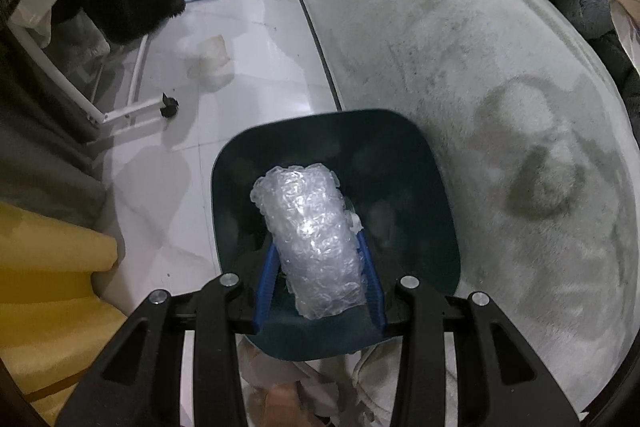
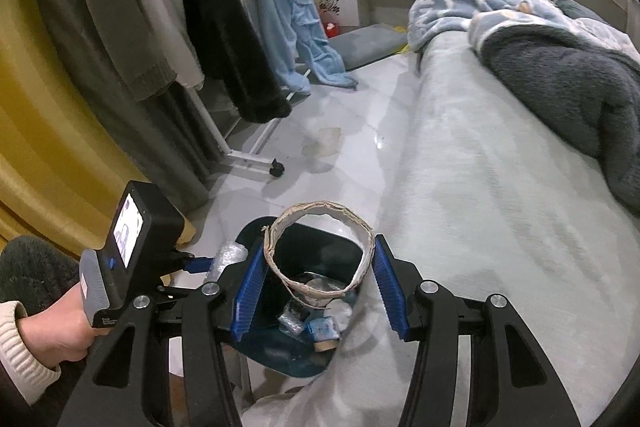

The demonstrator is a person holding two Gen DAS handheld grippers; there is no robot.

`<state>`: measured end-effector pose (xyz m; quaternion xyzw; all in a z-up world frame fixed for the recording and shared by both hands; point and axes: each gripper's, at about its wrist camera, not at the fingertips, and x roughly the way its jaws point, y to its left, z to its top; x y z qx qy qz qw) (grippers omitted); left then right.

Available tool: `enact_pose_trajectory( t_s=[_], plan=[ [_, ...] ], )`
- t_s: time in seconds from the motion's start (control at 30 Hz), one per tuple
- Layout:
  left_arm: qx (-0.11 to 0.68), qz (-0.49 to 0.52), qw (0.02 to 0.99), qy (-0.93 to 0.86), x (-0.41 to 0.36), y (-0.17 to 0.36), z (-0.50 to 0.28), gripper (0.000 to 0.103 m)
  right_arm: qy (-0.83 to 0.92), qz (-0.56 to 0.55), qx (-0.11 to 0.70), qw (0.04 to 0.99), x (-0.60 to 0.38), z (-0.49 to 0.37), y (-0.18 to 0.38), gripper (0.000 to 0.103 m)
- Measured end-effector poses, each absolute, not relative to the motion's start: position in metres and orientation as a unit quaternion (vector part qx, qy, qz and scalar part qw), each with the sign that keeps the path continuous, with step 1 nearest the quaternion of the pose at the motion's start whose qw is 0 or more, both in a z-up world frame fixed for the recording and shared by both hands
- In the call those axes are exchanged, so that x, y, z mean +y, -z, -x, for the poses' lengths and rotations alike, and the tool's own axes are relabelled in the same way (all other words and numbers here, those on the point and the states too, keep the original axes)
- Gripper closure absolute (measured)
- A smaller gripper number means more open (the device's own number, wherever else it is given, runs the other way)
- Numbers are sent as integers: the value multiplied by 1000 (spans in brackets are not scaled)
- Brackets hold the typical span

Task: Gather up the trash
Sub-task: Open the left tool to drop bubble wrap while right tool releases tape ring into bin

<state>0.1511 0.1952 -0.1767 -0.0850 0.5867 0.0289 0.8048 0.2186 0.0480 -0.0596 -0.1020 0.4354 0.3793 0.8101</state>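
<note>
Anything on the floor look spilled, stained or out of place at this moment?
Yes: a yellowish stain or flattened clear scrap lies on the white tiled floor near the clothes rack's caster, between rack and bed. It stands out against the otherwise pale tiles; which it is cannot be told.

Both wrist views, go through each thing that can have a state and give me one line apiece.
Left gripper: shut on the bubble wrap roll.
Bubble wrap roll: held over the bin, not dropped.
Right gripper: shut on the cardboard ring.
Cardboard ring: squeezed oval, above the bin.
Dark trash bin: open, some trash already inside.
Bed blanket: rumpled.
</note>
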Motion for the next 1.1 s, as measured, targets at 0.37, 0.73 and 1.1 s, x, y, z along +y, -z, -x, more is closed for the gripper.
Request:
enact_pose_trajectory(
  t_s=[0.37,0.73,1.1],
  plan=[
    [601,105,792,-26,221,187,-144,52,-395,120,463,785,92,-217,95,49],
    [563,116,818,-23,239,170,-134,19,-379,150,492,769,102,-220,138,49],
    [469,100,876,-43,241,119,-121,7,-356,176,519,757,116,-218,174,48]
  ],
)
